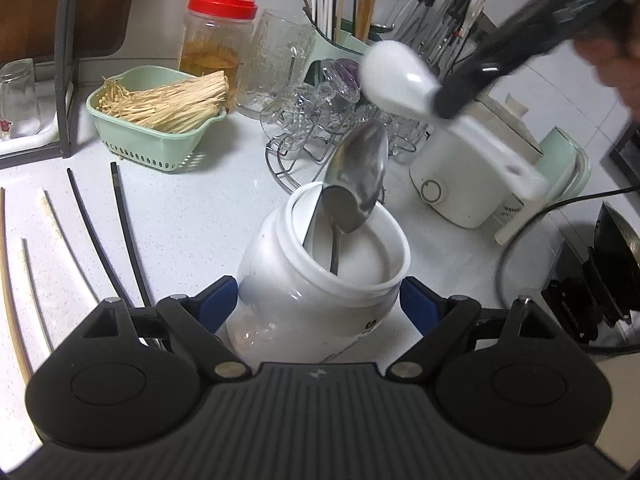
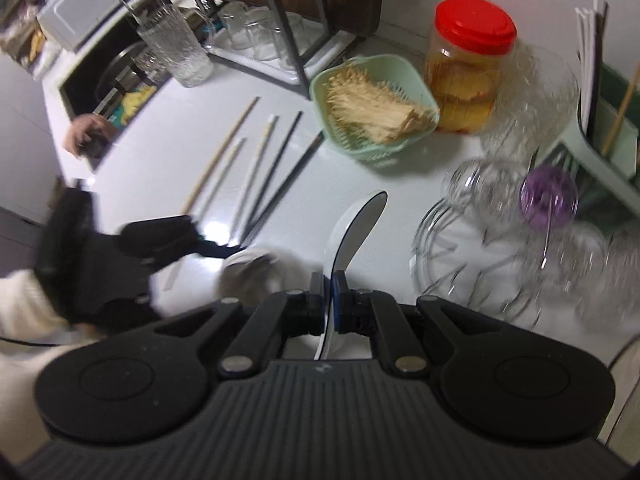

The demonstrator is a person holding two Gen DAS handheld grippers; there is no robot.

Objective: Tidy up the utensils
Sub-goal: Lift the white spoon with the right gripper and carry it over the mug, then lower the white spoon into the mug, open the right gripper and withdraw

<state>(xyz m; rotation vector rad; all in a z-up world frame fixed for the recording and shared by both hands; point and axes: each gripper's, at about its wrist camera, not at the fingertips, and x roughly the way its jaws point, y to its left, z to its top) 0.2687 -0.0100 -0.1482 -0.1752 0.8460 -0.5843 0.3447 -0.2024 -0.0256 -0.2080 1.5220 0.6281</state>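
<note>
Kitchen clutter crowds a white table [image 1: 192, 216], and near its middle stands the white jar [image 1: 320, 276] that takes the utensils. It already holds a steel spoon [image 1: 356, 184], bowl up and leaning over the rim. The left gripper [image 1: 318, 304] has its jaws spread wide around the jar's shoulders, blue pads at or very near the sides; whether they actually press I cannot tell.

Above and to the right, the right gripper [image 2: 330, 292] has its jaws clamped tight on the handle of a white ceramic spoon [image 1: 394, 78], carried in the air with its bowl end out in front.

Risks, as I judge them: the glossy handle is pinched in a narrow grip, so a quick swing could let it pivot or slip and chip on the table. Lowered carelessly, it could knock the steel spoon or tip the jar if the jar is not firmly held. The glass cups on the wire rack [image 1: 320, 120] sit just behind the jar and could be clipped.

Five chopsticks [image 2: 256, 160] lie loose on the table.

Writing: a dark letter, perhaps "S", shows low on the jar; the rest is hidden. Nothing else is legible.
</note>
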